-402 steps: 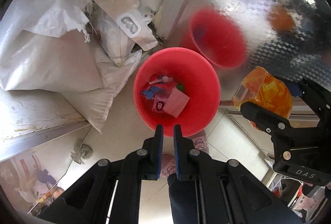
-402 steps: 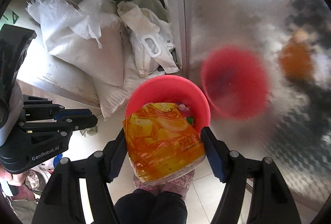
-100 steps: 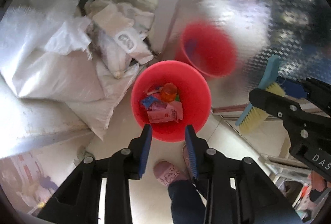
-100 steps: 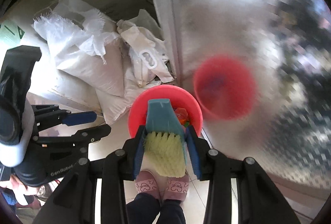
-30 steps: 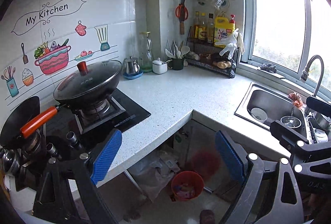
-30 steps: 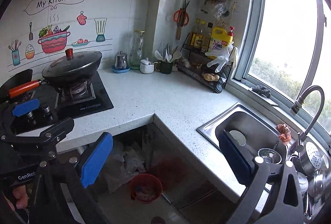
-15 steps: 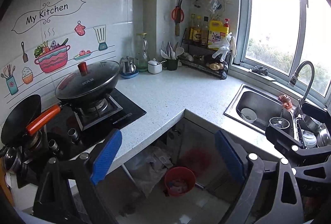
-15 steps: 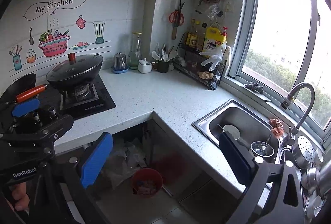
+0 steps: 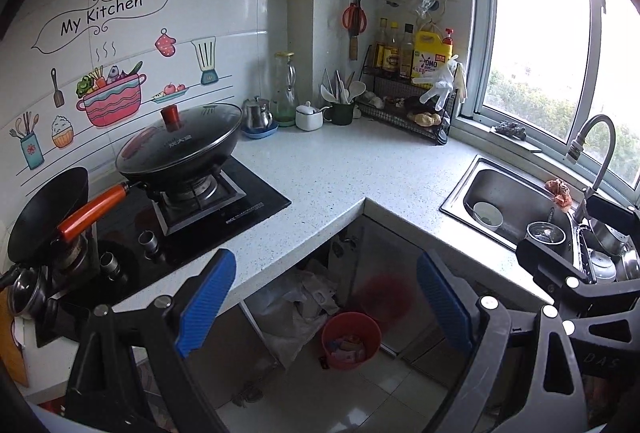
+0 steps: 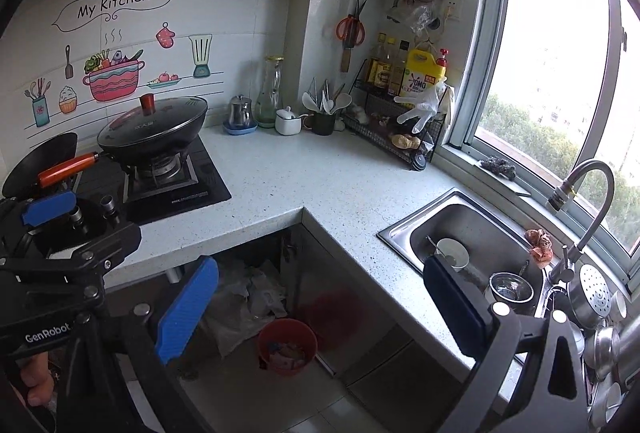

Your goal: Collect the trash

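Observation:
A red bin (image 9: 351,339) stands on the floor under the corner of the counter, with several wrappers inside. The right wrist view shows the same red bin (image 10: 287,346) lower down. My left gripper (image 9: 322,273) hangs high above the floor, jaws wide open, with nothing between the blue pads (image 9: 202,303). My right gripper (image 10: 319,273) is open just as wide and holds nothing. Each gripper shows at the edge of the other's view: the left gripper (image 10: 48,213) at the left, the right gripper (image 9: 560,265) at the right.
White sacks (image 9: 296,307) lie beside the bin under the speckled counter (image 9: 340,169). A lidded wok (image 9: 180,149) sits on the stove. The steel sink (image 10: 472,233) holds bowls under a faucet (image 10: 588,189). A wire rack (image 9: 404,113) with bottles stands by the window.
Earlier both grippers hovered right over the bin, the right one shut on an orange bag, then on a brush. Now both are wide open, empty, and far back. Over the last second the view barely shifted.

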Motion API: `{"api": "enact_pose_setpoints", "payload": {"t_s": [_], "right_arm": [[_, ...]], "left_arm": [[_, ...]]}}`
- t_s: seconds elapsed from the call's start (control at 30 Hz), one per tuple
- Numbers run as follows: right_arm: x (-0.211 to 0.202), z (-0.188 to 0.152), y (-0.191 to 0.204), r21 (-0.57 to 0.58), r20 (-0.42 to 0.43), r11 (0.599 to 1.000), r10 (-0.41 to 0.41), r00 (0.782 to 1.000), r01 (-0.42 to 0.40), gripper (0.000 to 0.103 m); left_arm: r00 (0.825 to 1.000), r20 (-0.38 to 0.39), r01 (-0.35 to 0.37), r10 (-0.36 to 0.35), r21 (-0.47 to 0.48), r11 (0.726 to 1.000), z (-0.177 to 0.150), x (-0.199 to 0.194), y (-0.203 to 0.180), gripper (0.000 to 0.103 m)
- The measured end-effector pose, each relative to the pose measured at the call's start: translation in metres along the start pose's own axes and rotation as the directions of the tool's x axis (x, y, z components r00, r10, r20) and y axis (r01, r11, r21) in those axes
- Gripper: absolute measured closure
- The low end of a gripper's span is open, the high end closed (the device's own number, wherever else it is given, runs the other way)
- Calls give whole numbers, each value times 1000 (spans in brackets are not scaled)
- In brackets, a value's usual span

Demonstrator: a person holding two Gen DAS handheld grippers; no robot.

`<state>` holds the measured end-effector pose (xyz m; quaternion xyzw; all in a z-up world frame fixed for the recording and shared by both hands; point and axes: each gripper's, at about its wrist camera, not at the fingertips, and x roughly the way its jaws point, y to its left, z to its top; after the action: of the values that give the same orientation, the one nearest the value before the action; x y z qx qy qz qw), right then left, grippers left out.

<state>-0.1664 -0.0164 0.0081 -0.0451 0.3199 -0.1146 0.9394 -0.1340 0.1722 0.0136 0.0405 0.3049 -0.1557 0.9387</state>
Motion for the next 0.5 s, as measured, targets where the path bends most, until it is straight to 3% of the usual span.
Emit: {"api": "enact_pose_setpoints", "payload": {"t_s": [0.2, 0.5], "right_arm": [[-2, 2, -2, 7, 5, 1000, -2, 1000, 2, 1], [-5, 4, -4, -13, 13, 1000, -12, 1000, 12, 1]], "left_arm": [[1000, -8, -22, 22, 32, 999, -2, -1, -5, 13], [1000, -24, -2, 2, 5, 1000, 1, 2, -2, 13]]}}
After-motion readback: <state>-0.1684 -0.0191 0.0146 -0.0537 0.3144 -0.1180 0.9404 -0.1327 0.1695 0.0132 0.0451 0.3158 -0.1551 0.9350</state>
